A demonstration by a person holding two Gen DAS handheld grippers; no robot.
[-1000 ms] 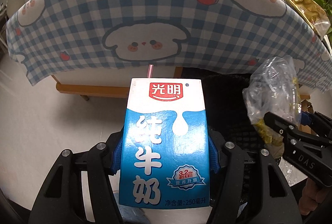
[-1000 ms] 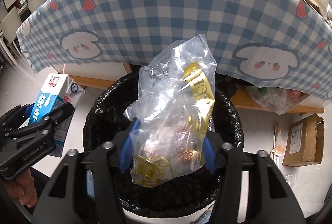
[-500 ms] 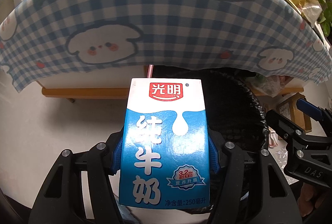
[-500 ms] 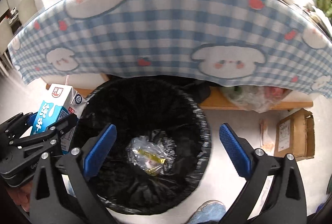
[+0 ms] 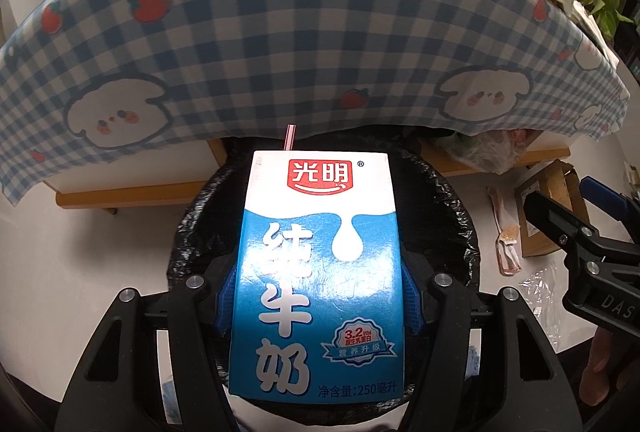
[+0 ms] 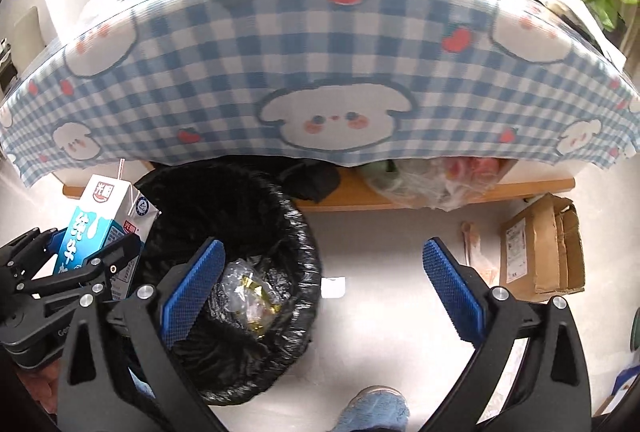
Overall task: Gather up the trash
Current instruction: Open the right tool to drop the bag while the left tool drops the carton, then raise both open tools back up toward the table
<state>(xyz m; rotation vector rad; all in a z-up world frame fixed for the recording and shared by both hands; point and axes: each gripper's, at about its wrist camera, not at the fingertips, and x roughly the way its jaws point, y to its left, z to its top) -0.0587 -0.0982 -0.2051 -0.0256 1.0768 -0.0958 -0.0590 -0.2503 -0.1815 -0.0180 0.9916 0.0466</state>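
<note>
Left fingers: blue pads pressed against both sides of the milk carton, which stands upright between them.
Left gripper: closed tight on the carton; in the right wrist view it shows at the left edge, held just beside the bin's rim.
Milk carton: blue and white, a striped straw sticking up from its top; it hovers over the mouth of the trash bin.
Right fingers: spread wide apart, nothing between the pads.
Right gripper: empty, over the bin's right rim and the bare floor.
Trash bin: black liner, open top; a crumpled clear bag with yellow wrapping lies at the bottom.
Open room: floor right of the bin is free up to a cardboard box.
Edges: the checked tablecloth hangs over the bench edge just behind the bin.
Hidden: the carton blocks most of the bin's inside in the left wrist view; the bin's base is cut off by the gripper frames.
Hand pose: both grippers point forward and down; a blue shoe shows at the bottom edge.
</note>
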